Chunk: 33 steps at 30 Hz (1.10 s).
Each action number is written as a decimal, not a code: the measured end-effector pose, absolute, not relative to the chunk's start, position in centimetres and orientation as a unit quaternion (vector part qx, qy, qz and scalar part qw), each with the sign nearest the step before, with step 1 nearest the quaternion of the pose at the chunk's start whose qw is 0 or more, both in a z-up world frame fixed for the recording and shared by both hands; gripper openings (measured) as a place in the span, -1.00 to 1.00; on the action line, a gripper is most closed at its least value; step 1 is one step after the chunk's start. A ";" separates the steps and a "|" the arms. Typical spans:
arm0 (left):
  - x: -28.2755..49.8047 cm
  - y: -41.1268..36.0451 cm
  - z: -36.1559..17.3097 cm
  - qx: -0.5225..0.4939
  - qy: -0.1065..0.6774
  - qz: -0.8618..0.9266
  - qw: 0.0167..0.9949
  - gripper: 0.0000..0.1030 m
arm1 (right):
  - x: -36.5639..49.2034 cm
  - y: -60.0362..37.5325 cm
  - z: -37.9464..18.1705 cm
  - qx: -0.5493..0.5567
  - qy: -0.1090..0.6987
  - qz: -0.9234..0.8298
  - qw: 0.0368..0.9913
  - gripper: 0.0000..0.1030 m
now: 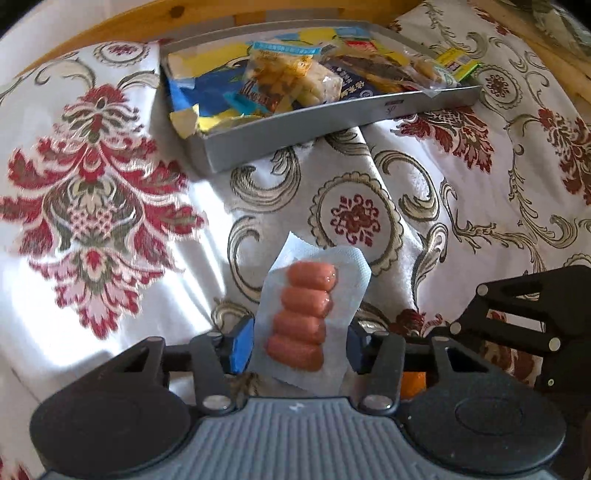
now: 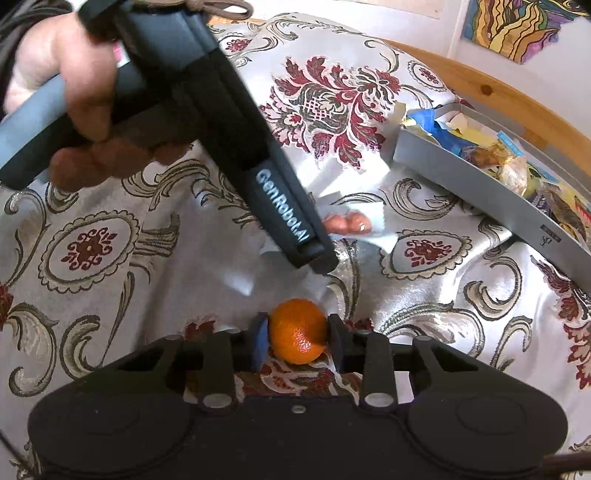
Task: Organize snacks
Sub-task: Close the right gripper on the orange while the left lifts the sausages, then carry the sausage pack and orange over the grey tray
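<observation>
Damask tablecloth (image 1: 461, 192), pale w/ red floral medallions and grey-gold scrolls, covers the whole work surface; a wooden rim (image 1: 110, 22) shows along the far edge, and a bright patterned picture (image 2: 517, 26) hangs on the wall behind in the right wrist view.

Left wrist view, L to R: big red medallion at far left, blurred. Centre-bottom, the left gripper (image 1: 299, 349) has its jaws clamped on a sausage pack (image 1: 306, 317) – clear wrapper w/ four small reddish sausages stacked in a row, standing roughly upright between the blue pads, lifted off the cloth. Above it, toward the far side, a grey tray (image 1: 295, 129) sits on the cloth, filled w/ mixed snack packets (image 1: 288, 77) in yellow, blue and clear wrap; labels too small to read. At the right edge the black linkage of the other gripper pokes in.

Right wrist view, L to R: a hand (image 2: 62, 74) top-left grips the handle of the left tool, whose black body slants down toward centre, white lettering on its side. Just past its tip the sausage pack (image 2: 351, 223) shows, partly hidden by the tool. Bottom-centre, the right gripper (image 2: 297, 338) has its jaws closed on a mandarin (image 2: 297, 334), pads touching both sides of the fruit; whether it rests on the cloth or hangs just above it can't be told. Far right, the grey tray (image 2: 461, 177) w/ its packets, well apart from the fruit.
</observation>
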<state>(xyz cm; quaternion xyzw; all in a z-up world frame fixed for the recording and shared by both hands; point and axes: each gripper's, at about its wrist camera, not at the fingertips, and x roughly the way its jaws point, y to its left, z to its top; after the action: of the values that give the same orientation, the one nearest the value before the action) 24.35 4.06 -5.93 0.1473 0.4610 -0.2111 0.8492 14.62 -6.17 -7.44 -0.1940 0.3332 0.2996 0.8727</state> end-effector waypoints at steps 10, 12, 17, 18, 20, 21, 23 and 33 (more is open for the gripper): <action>22.3 2.9 -5.0 0.122 0.453 -0.140 0.872 -0.01 | 13.6 -7.4 -6.5 -0.212 0.326 0.272 0.880 -0.33; 21.6 2.7 -4.4 0.119 0.442 -0.136 0.879 -0.01 | 13.3 -7.8 -6.1 -0.213 0.320 0.265 0.884 -0.33; 20.1 2.3 -2.8 0.111 0.422 -0.124 0.891 -0.01 | 12.2 -8.6 -4.7 -0.219 0.293 0.249 0.896 -0.33; 19.8 2.3 -2.4 0.110 0.418 -0.122 0.893 -0.01 | 11.9 -8.8 -4.3 -0.220 0.285 0.246 0.900 -0.33; 19.4 2.1 -1.7 0.105 0.412 -0.117 0.898 -0.01 | 11.4 -9.2 -3.7 -0.223 0.271 0.238 0.906 -0.33; 19.2 2.1 -1.3 0.102 0.407 -0.113 0.900 -0.01 | 11.3 -9.5 -3.3 -0.223 0.264 0.233 0.909 -0.33; 18.9 1.9 -0.5 0.095 0.398 -0.106 0.906 -0.01 | 11.1 -10.1 -2.5 -0.221 0.249 0.224 0.916 -0.33; 18.6 0.3 3.9 0.043 0.339 -0.057 0.938 0.00 | 9.7 -13.2 1.8 -0.183 0.168 0.188 0.950 -0.32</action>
<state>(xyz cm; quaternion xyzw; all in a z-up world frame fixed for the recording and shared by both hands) 18.65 0.26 3.90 0.0432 0.3391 -0.0565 0.9381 9.68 -13.25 1.76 -0.1829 0.1681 0.1881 0.9502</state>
